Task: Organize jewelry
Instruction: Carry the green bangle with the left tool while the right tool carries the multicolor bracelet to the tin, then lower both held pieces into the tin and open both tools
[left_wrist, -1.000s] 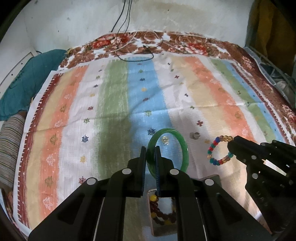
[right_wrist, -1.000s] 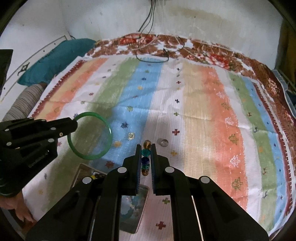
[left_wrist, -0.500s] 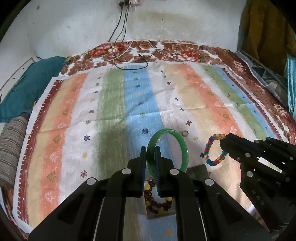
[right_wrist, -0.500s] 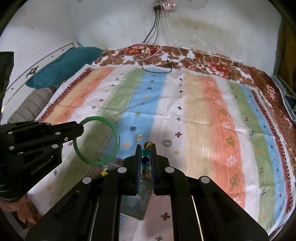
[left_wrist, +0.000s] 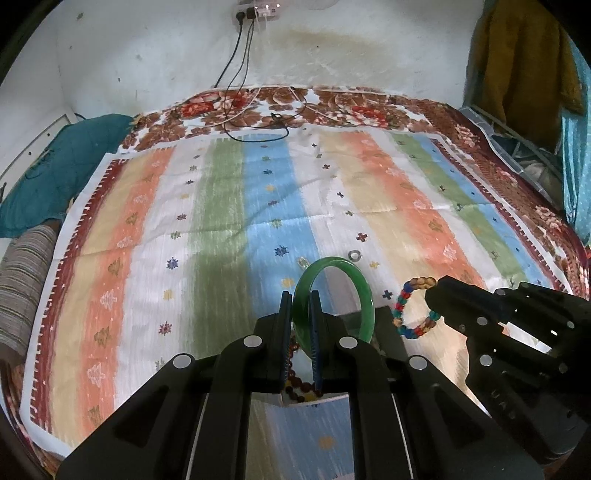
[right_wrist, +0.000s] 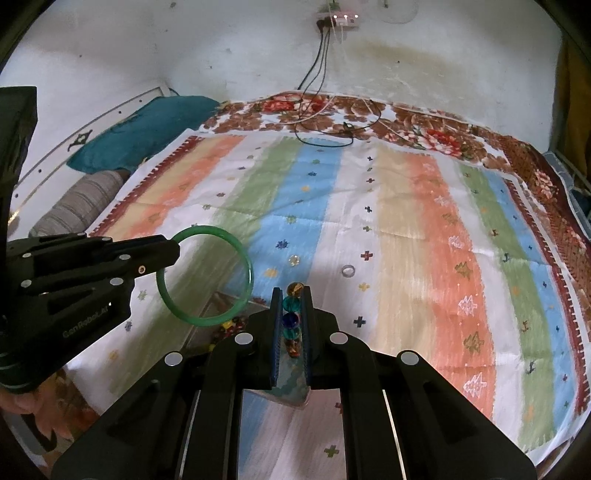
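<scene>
My left gripper (left_wrist: 300, 297) is shut on a green bangle (left_wrist: 360, 288) and holds it upright above an open jewelry box (left_wrist: 314, 400) with dark bead strings inside. It shows in the right wrist view (right_wrist: 173, 251) with the bangle (right_wrist: 243, 258) hanging from its tip. My right gripper (right_wrist: 291, 295) is shut on a multicolored bead bracelet (right_wrist: 291, 321). In the left wrist view the right gripper (left_wrist: 430, 295) holds that bracelet (left_wrist: 404, 299) just right of the bangle. A small silver ring (right_wrist: 347, 270) and a clear stone piece (right_wrist: 294, 260) lie on the striped cloth beyond.
The striped cloth (left_wrist: 221, 221) covers a bed with a floral sheet (left_wrist: 332, 99) at the far edge. Cables (left_wrist: 258, 125) trail from a wall socket. A teal pillow (left_wrist: 44, 173) and a striped cushion (left_wrist: 22, 280) lie at the left. The box's mirrored lid (right_wrist: 291, 384) sits under my right gripper.
Both grippers have risen and tilted up with their jewelry; the wall socket has come into view. The box now sits lower under the fingers.
</scene>
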